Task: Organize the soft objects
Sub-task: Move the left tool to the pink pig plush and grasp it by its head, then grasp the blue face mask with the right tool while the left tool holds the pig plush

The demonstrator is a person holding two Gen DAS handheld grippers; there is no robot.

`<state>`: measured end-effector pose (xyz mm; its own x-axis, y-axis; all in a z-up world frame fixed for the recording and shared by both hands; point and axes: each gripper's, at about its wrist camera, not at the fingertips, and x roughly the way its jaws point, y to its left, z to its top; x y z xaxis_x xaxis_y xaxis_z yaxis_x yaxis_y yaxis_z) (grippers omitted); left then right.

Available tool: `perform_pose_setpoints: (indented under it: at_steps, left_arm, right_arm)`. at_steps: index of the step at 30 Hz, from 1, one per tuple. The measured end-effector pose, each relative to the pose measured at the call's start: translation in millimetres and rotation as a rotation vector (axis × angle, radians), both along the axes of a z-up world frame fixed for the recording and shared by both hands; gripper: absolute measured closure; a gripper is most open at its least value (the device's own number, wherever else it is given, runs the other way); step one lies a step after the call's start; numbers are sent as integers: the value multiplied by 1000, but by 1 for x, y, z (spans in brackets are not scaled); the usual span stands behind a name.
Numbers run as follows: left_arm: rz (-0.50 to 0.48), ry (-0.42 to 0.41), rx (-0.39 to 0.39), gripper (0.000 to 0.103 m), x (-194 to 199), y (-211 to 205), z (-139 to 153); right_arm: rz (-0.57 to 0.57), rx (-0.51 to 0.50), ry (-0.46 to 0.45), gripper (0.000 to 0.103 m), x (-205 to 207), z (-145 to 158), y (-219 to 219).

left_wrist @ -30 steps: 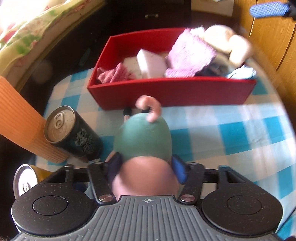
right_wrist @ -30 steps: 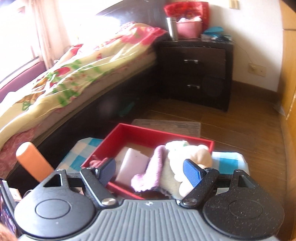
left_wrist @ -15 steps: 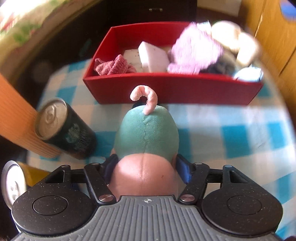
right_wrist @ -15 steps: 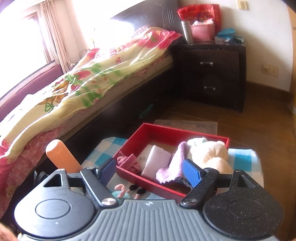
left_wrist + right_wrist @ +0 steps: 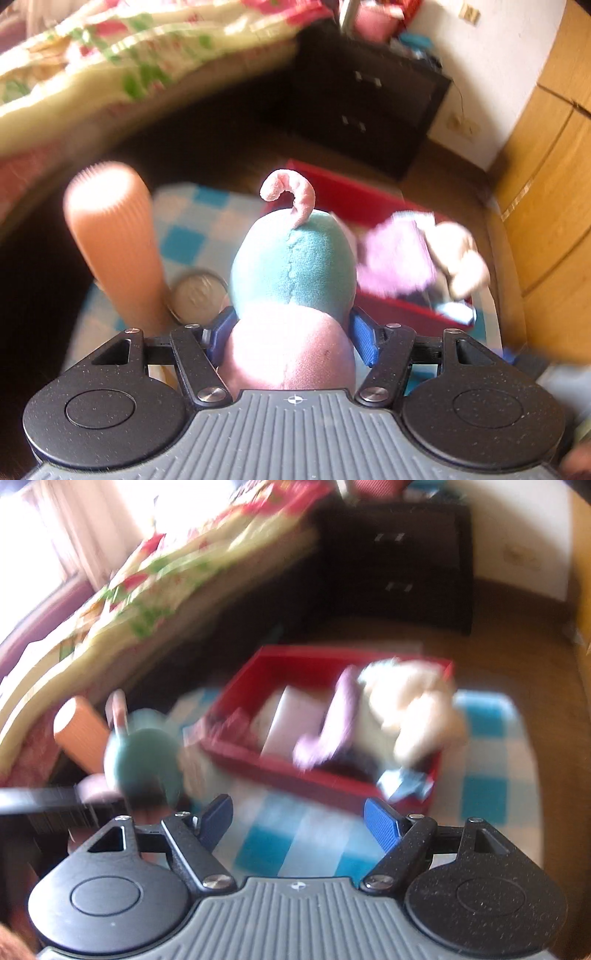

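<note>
the left gripper [image 5: 291, 332] has its blue fingers [image 5: 364, 341] clamped on a plush toy [image 5: 293, 273], teal at the far end, pink at the near end, with a curled pink tail on top. the fingers press its sides where teal meets pink. in the right wrist view the toy [image 5: 142, 760] shows as a blurred teal ball held up off the table, left of the red box [image 5: 332, 779].

the right gripper [image 5: 297, 821] hangs over the blue-and-white checked table [image 5: 266, 842], fingers [image 5: 382, 825] apart with nothing between them.

the box sits on the table beyond the toy. it holds a white block [image 5: 295, 720], a purple cloth [image 5: 332, 720], a cream plush [image 5: 410, 709] piled at the right end, some dark red fabric at the left end and a pale blue scrap [image 5: 406, 784] at the near right corner. both views are blurred, so finer detail in the box cannot be told.

an orange ribbed cylinder [image 5: 114, 240] stands at the left edge of the table, with a can [image 5: 199, 295] just beside it, only its silver top showing. behind the table are a bed [image 5: 110, 55] with a floral cover, a dark nightstand [image 5: 369, 103] and a wooden cupboard [image 5: 546, 184] at the right.
</note>
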<state>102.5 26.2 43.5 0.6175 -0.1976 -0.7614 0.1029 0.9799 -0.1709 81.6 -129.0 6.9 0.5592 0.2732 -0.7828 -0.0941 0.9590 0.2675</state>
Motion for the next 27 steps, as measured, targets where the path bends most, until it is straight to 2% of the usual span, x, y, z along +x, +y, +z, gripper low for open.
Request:
perform_pose_setpoints:
  at_steps: [4, 8, 11, 13, 17, 20, 22, 24, 27]
  left_arm:
    - [27, -44, -64, 38, 6, 18, 19]
    - [57, -67, -90, 38, 9, 32, 27]
    - [76, -64, -117, 38, 7, 44, 27]
    - [79, -55, -129, 38, 7, 49, 25]
    - [66, -35, -105, 37, 8, 48, 18]
    - [58, -17, -88, 37, 9, 44, 14]
    - [47, -16, -77, 37, 7, 41, 13]
    - [36, -17, -68, 36, 6, 37, 13]
    - [8, -11, -50, 36, 5, 28, 10]
  right_arm:
    - [144, -4, 54, 46, -4, -37, 52]
    - [248, 5, 39, 46, -2, -54, 95]
    - [282, -3, 28, 46, 4, -65, 119]
    - [310, -43, 36, 46, 6, -74, 134]
    - [353, -80, 63, 46, 8, -86, 154]
    - [400, -201, 31, 61, 3, -85, 168]
    - [407, -237, 34, 72, 1, -83, 169]
    - [416, -252, 54, 91, -1, -80, 165]
    - [420, -296, 80, 94, -7, -78, 151]
